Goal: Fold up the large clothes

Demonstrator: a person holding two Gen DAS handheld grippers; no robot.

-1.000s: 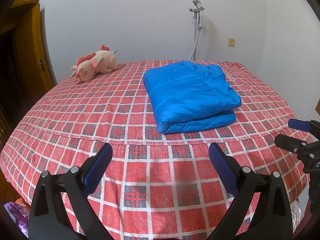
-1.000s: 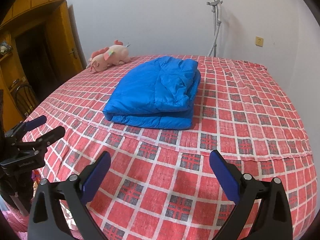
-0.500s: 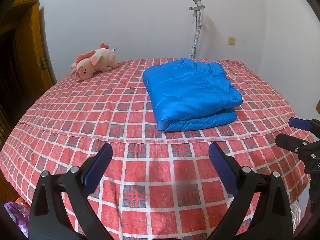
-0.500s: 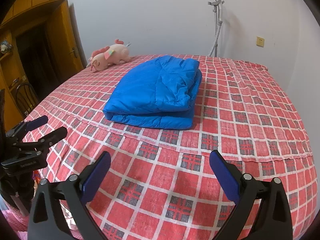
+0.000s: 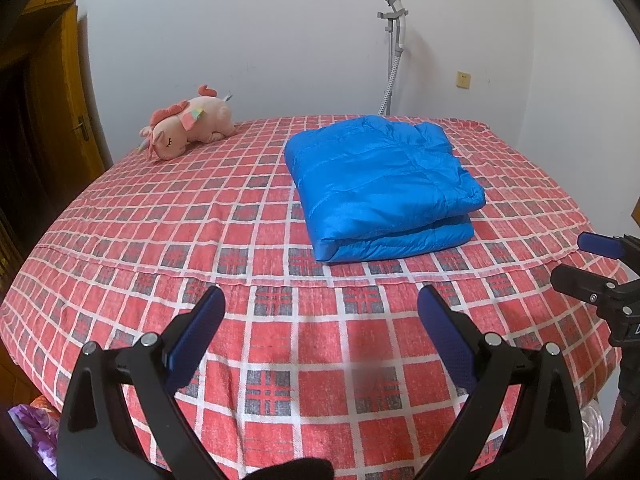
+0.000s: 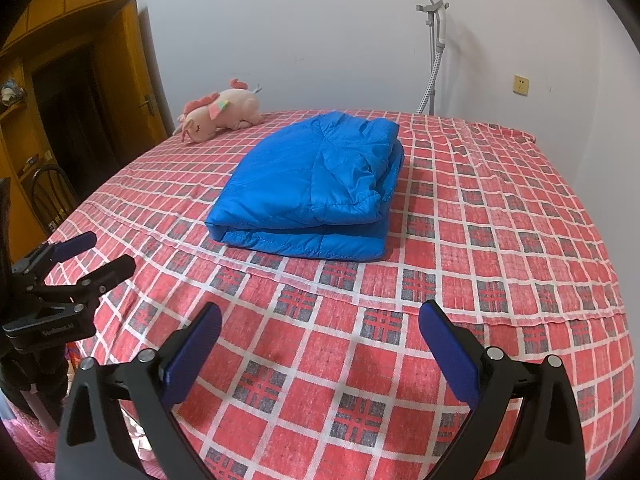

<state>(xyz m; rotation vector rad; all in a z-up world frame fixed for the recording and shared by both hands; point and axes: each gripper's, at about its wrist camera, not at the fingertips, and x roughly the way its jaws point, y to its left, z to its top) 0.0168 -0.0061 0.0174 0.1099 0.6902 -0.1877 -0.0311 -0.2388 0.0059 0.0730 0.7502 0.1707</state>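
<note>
Over the near edge of the bed (image 5: 120, 248), I am holding my left tool (image 5: 320, 312) with its blue pads spread wide apart and nothing between them. I am keeping my right tool (image 6: 320, 328) just as wide open, also gripping nothing, above the red checked bedspread. In the left view, my right tool (image 5: 592, 264) is showing at the right edge, near the bed's corner; in the right view, my left tool (image 6: 76, 260) is sitting at the left edge, its fingers parted too. Beyond both tools, the blue padded jacket (image 5: 380, 184) is lying folded into a thick rectangle near the middle of the bed (image 6: 520, 240), well apart from either tool, its folded edge facing me. In the right view the jacket (image 6: 312, 188) is resting a little left of centre. At the far left of the bed, a pink plush unicorn (image 5: 184, 124) is lying on its side. Against the far wall, a grey garment steamer pole (image 5: 394, 48) is standing upright.
</note>
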